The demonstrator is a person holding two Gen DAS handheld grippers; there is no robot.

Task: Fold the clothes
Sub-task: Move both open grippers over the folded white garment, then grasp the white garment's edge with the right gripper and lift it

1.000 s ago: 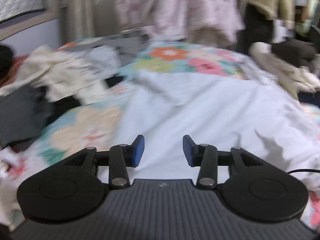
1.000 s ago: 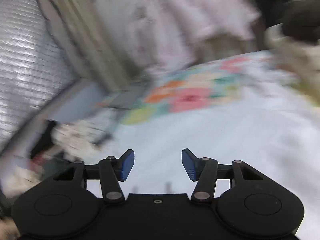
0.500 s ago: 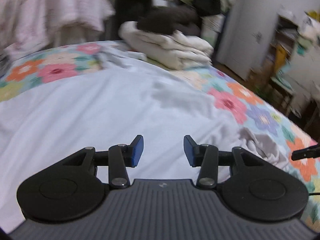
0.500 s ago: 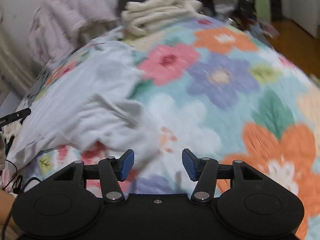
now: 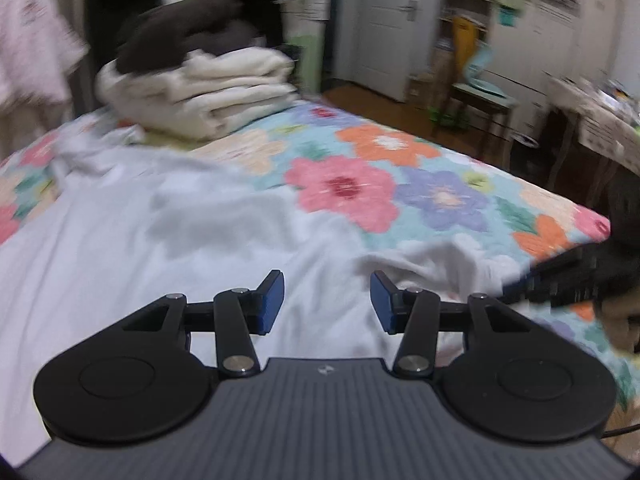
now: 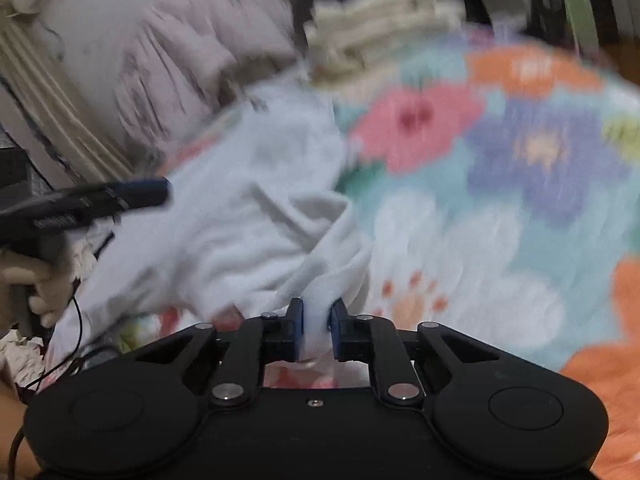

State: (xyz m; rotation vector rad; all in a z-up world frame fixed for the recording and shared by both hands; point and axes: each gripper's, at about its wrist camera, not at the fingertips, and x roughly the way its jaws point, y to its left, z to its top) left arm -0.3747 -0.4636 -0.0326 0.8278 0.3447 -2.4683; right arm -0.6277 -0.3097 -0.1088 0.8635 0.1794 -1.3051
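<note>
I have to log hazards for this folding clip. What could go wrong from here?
The right gripper pinches only a small bunched bit of the white fabric garment, so it may slip out when pulled. The left gripper is open above the cloth, leaving that side loose, so the fold may drag crooked across the floral bedspread.

White garment (image 5: 168, 240), soft, wrinkled, spread flat over floral bed (image 5: 440, 200), one corner bunched and lifted, pinched btwn right tongs (image 6: 316, 332)

No lettering legible anywhere — frames too blurred.
</note>
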